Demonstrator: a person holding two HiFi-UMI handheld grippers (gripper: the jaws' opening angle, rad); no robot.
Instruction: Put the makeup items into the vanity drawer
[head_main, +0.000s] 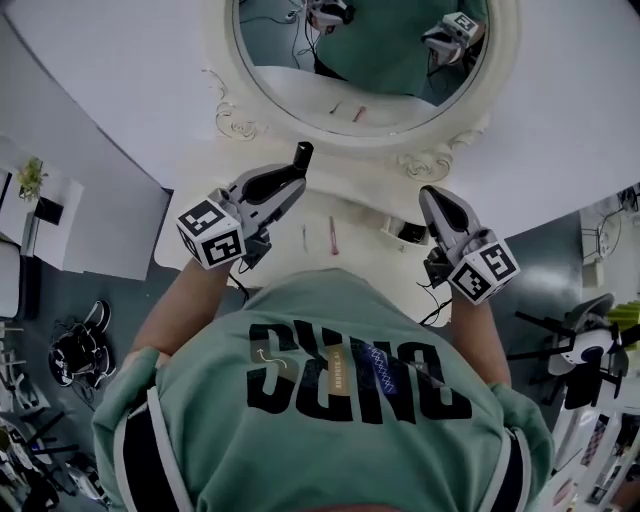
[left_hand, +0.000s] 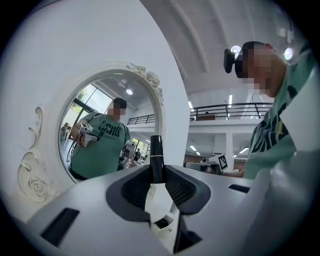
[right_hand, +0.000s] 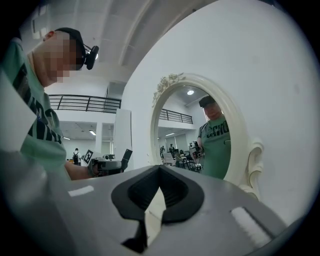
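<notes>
The left claw grips 1 black tube, upright between its pads. The right claw is closed, empty. On the table between the 2 claws lie 1 pink stick and 1 paler stick, possibly pencils.

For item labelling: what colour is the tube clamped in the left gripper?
The tube is black with a thin pale band; clearest in the left gripper view.

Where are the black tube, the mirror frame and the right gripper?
black tube (left_hand: 156, 146): left gripper view, upper end above the jaws
mirror frame (head_main: 237, 123): head view, lower-left carved scroll
right gripper (right_hand: 159, 170): right gripper view, where its tips meet
</notes>
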